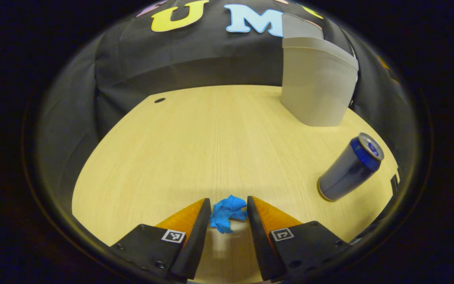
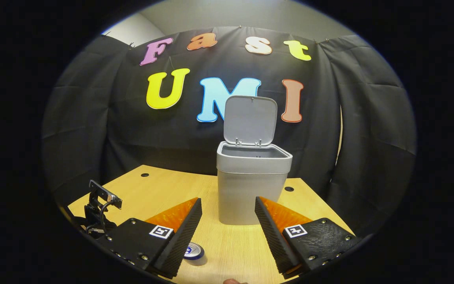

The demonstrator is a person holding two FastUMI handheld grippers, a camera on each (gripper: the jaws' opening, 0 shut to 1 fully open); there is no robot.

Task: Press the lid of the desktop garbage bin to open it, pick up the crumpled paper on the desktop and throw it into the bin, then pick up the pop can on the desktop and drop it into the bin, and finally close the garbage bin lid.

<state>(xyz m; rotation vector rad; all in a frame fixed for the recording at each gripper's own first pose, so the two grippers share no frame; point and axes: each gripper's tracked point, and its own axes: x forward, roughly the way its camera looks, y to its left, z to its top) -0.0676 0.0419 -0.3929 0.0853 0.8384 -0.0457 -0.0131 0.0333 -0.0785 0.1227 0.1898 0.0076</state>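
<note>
Closest to me, the left tongs (image 1: 229, 209) stand around the crumpled paper (image 1: 227, 217), a small blue wad with sharp folds; the fingers look to touch its sides, but I cannot tell if they already press it, so this step seems only begun. A little farther on the pale wood-grain surface (image 1: 195, 150) the pop can (image 1: 349, 167) stands, a smooth dark blue cylinder with a silver top, not yet taken. Farthest, the right tongs (image 2: 228, 221) hang released and empty before the grey plastic bin (image 2: 250, 185), whose lid (image 2: 250, 120) stands up already; paper, can and closing remain.
</note>
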